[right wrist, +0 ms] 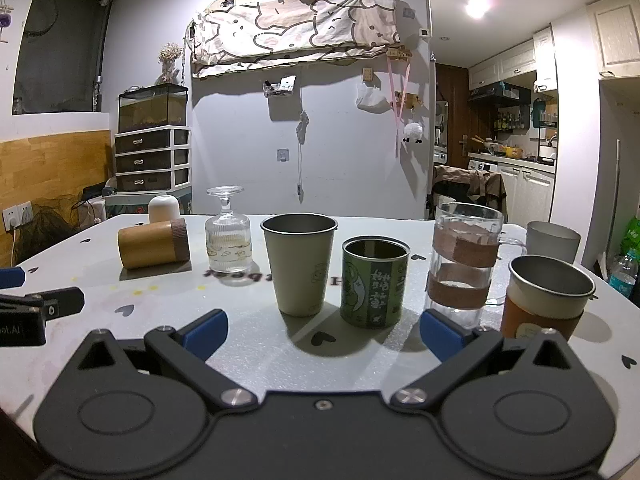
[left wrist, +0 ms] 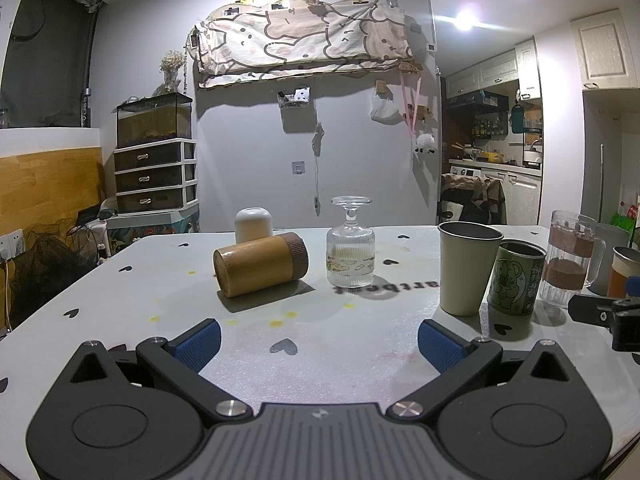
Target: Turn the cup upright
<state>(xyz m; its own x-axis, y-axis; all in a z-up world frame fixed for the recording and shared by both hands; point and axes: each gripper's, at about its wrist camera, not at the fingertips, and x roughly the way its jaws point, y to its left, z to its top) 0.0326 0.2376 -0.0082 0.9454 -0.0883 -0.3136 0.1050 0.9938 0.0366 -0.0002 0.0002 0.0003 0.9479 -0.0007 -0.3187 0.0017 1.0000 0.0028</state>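
Domestic interior, small flat with combined living and kitchen space. Foreground: white tabletop printed with black hearts [left wrist: 168, 280], carrying assorted household drinking cups. Centre back: pale grey wall with a cartoon-cat patterned fabric sheet [left wrist: 304, 36] hung across its upper part, and a small white plush toy [left wrist: 425, 143] dangling at centre right. Left of frame: glass aquarium tank [left wrist: 154, 120] stacked on a white three-drawer plastic storage unit with dark fronts [left wrist: 156, 176]; dried flowers in a vase [left wrist: 173, 70] above; wood-panelled lower wall [left wrist: 48, 184] with a white wall socket [right wrist: 18, 214]. Right of frame: kitchen alcove with white panelled cabinets [right wrist: 516, 62], cluttered countertop [right wrist: 512, 156] and bottle shelf [left wrist: 488, 126].
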